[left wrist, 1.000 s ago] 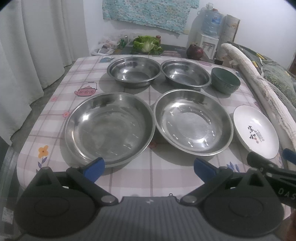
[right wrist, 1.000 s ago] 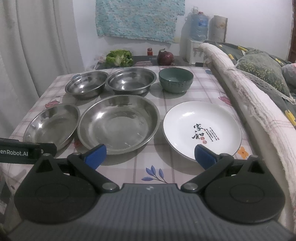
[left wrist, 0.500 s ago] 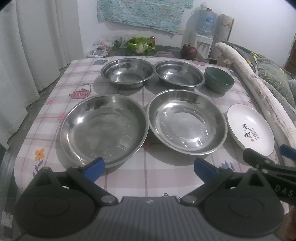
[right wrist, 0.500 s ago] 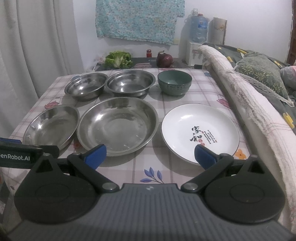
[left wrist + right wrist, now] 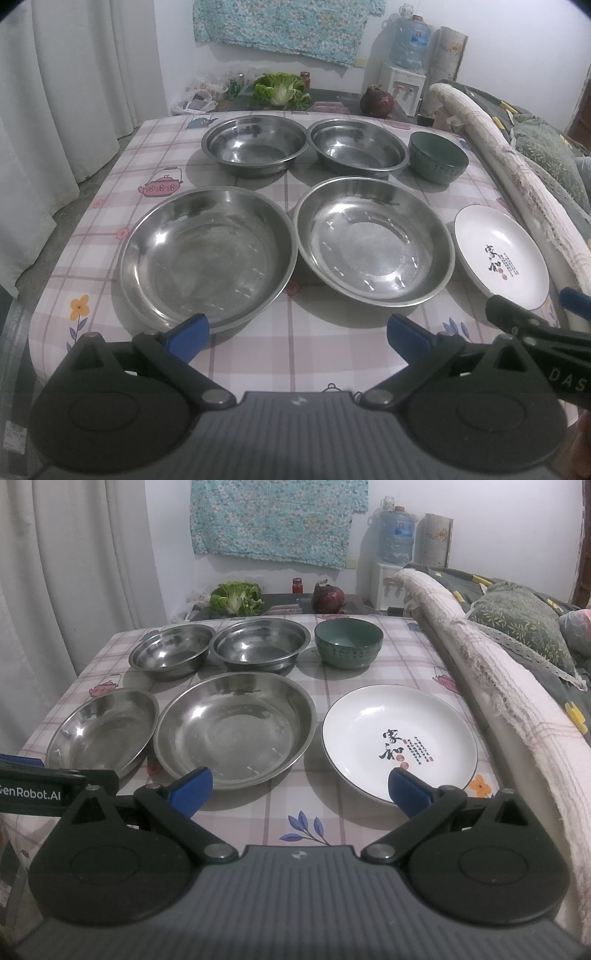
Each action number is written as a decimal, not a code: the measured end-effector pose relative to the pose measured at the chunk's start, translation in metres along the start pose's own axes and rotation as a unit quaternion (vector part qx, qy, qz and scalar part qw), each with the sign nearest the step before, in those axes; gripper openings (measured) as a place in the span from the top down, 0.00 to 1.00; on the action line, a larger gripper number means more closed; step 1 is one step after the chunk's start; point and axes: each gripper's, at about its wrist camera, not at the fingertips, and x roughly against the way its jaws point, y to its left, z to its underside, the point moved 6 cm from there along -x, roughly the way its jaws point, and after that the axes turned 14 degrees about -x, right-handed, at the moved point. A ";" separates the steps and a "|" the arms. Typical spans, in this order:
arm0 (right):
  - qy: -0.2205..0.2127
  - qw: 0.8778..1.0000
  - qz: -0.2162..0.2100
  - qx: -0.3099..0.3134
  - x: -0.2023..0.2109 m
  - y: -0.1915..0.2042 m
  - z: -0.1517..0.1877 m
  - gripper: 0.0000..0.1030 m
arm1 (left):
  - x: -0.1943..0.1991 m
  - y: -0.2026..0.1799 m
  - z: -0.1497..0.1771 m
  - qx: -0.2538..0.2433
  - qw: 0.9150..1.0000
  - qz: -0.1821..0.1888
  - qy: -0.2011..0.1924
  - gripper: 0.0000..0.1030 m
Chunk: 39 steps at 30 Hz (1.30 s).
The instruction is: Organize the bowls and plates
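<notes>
Two wide steel plates lie side by side on the checked tablecloth: the left steel plate (image 5: 207, 258) and the right steel plate (image 5: 375, 240). Behind them stand two steel bowls, the left steel bowl (image 5: 255, 144) and the right steel bowl (image 5: 358, 147), then a dark green ceramic bowl (image 5: 437, 157). A white plate with black characters (image 5: 399, 742) lies at the right. My left gripper (image 5: 295, 332) hangs open over the near table edge, holding nothing. My right gripper (image 5: 299, 788) is open too, its right fingertip over the white plate's near rim.
A bed with a fringed blanket (image 5: 498, 686) runs along the table's right side. White curtains (image 5: 55, 129) hang at the left. Beyond the far edge sit a cabbage (image 5: 280, 88), a red onion (image 5: 376, 103) and a water dispenser (image 5: 406, 55).
Both cameras have tilted or drifted slightly, so the dishes sit a little differently in view. Nothing on the table has moved and both grippers stay open.
</notes>
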 end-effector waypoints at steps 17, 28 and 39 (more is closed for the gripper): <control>0.000 1.000 0.000 0.000 -0.001 0.001 0.000 0.01 | -0.002 0.003 0.002 -0.002 1.000 -0.007 0.003 0.00; 0.001 1.000 0.002 -0.002 -0.001 0.000 0.000 0.01 | -0.005 0.005 0.003 -0.002 1.000 -0.011 0.005 0.00; -0.019 1.000 0.003 0.023 -0.007 0.010 -0.014 0.01 | -0.006 0.025 -0.016 -0.025 0.998 -0.047 -0.018 0.00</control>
